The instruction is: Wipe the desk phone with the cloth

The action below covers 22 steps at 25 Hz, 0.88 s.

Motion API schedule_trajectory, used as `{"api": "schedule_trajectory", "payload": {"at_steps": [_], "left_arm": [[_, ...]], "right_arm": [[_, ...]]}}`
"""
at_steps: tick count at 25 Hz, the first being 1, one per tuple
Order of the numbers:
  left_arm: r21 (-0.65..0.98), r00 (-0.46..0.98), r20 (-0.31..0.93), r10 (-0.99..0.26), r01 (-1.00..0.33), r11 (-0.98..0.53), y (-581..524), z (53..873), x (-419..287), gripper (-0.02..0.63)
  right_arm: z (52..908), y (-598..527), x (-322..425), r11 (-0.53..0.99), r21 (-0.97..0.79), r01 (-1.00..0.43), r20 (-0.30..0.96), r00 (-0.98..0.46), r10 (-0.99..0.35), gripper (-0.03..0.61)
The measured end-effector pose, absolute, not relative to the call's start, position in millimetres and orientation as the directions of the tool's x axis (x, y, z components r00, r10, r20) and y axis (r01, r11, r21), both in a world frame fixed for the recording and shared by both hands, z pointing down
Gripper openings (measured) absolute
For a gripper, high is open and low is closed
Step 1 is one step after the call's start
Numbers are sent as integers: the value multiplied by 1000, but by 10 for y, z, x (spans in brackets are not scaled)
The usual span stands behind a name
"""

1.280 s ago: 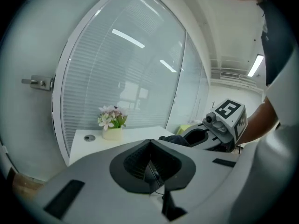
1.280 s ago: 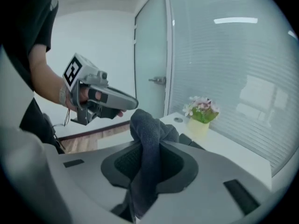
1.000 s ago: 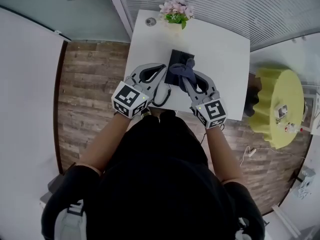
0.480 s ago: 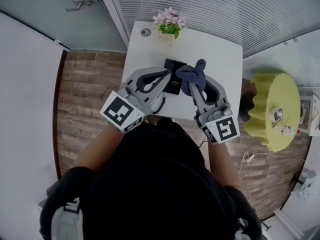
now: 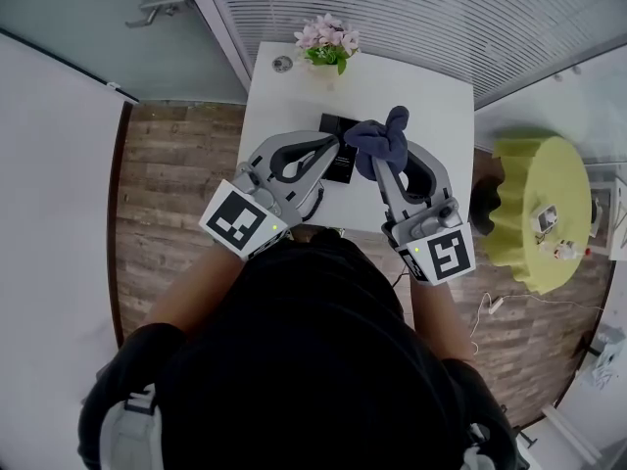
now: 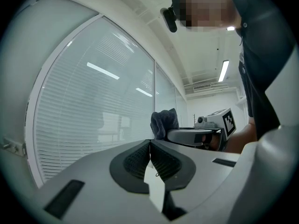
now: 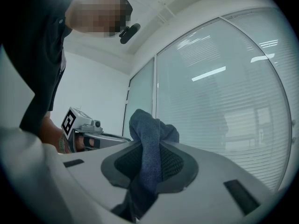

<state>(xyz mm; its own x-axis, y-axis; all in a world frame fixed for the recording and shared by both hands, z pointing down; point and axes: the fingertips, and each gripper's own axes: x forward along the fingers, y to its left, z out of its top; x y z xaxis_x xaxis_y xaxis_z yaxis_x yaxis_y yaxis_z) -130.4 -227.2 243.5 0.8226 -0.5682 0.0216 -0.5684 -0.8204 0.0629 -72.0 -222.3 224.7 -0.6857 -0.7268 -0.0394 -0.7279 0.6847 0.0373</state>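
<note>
The white table (image 5: 431,106) is standing against a wall of slatted blinds (image 5: 411,8), with a yellow stool (image 5: 534,213) sitting well apart at its right. The person (image 5: 313,360) is leaning over the near edge, holding one gripper in each hand.

- The left gripper (image 5: 331,145) is keeping its jaws pressed together with nothing between them. Its tip is overlapping the phone's left edge.
- The right gripper (image 5: 380,160) is pinching the dark blue cloth (image 5: 382,135) between its jaws, with the bunched end sticking out past the tips.
- The black desk phone (image 5: 338,130) is lying on the table between the two gripper tips, near the flowers (image 5: 323,42). Whether the cloth is touching it cannot be told.
- Both gripper views are looking upward at the blinds.
</note>
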Motion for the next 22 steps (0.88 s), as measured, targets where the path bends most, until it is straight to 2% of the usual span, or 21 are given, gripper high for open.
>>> {"api": "schedule_trajectory", "payload": {"at_steps": [22], "left_arm": [[46, 811, 31, -584, -584, -810, -2312, 2534, -1319, 11]], "right_arm": [[2290, -2246, -782, 689, 50, -723, -30, -691, -722, 92]]}}
